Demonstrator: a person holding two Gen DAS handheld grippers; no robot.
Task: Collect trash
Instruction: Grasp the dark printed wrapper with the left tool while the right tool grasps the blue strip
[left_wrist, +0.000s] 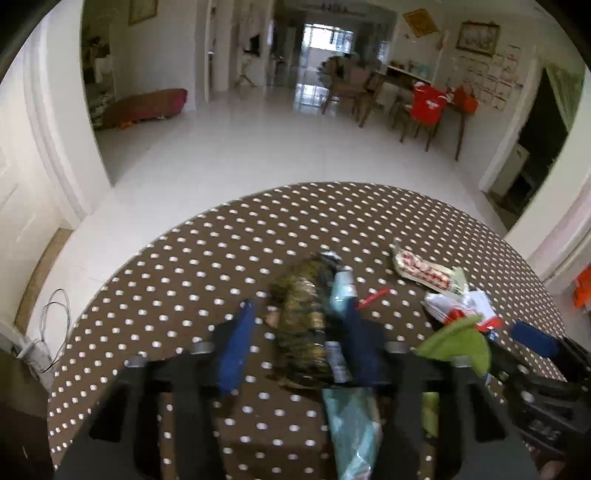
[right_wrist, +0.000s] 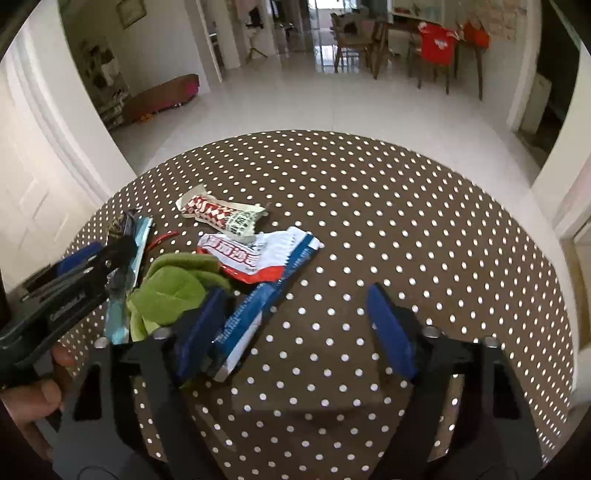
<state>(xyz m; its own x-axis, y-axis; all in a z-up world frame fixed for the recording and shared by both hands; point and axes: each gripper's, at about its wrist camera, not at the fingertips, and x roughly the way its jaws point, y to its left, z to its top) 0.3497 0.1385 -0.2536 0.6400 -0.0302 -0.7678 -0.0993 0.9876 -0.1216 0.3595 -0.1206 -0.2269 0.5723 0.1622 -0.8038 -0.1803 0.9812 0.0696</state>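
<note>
Trash lies on a round brown polka-dot table (left_wrist: 221, 251). My left gripper (left_wrist: 295, 332) is open, its blue fingers either side of a dark gold-patterned wrapper (left_wrist: 301, 325) and a pale teal wrapper (left_wrist: 343, 291). A red-and-white snack wrapper (right_wrist: 218, 212), a white-red-blue wrapper (right_wrist: 266, 254), a green cloth (right_wrist: 173, 284) and a thin red strip (right_wrist: 162, 236) lie close by. My right gripper (right_wrist: 295, 325) is open over the table; its left finger (right_wrist: 201, 328) is beside the blue end of that wrapper. The left gripper also shows in the right wrist view (right_wrist: 99, 266).
The table (right_wrist: 406, 221) stands in a white-tiled room. Wooden chairs and a table with red items (left_wrist: 424, 103) stand at the far right. A white door and cables (left_wrist: 55, 325) are to the left. A dark low object (left_wrist: 147, 105) lies by the far wall.
</note>
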